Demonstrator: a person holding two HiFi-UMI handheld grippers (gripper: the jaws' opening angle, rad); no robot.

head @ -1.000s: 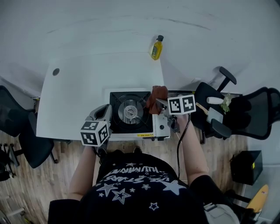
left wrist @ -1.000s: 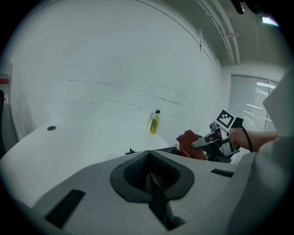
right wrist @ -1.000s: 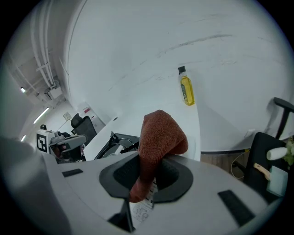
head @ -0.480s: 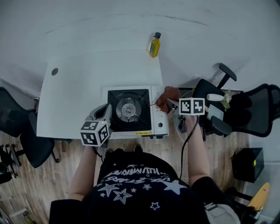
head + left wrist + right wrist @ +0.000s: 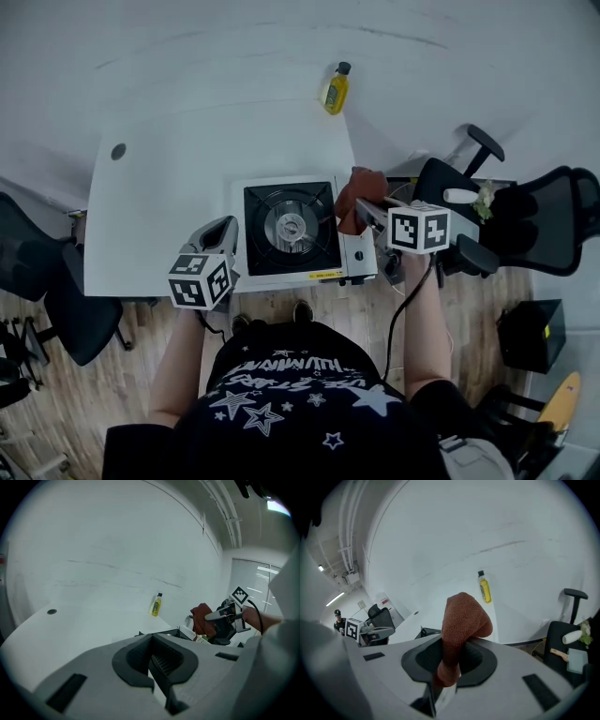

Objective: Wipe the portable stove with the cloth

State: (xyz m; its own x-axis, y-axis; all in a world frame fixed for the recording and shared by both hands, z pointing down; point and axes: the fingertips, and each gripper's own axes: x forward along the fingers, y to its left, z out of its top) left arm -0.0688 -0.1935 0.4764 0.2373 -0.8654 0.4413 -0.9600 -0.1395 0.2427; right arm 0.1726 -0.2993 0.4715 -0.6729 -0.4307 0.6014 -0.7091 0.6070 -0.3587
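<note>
The portable stove [image 5: 292,230], white with a black burner top, sits at the table's near edge. A red-brown cloth [image 5: 353,197] hangs over the stove's right rear corner, above the control panel. My right gripper [image 5: 362,212] is shut on it. In the right gripper view the cloth [image 5: 461,620] bulges up out of the closed jaws. My left gripper [image 5: 221,234] is beside the stove's left side, and in the left gripper view it [image 5: 157,667] is shut with nothing in it. Whether it touches the stove is unclear.
A yellow bottle [image 5: 335,89] stands at the white table's [image 5: 169,187] far right corner. A round cable hole [image 5: 118,151] is at the far left. Black office chairs stand to the right [image 5: 539,234] and left [image 5: 33,272] of the table.
My right gripper swept the cloth from the stove's top rightwards past its right edge, then back to the right rear corner. The left gripper stayed by the stove's left side.
</note>
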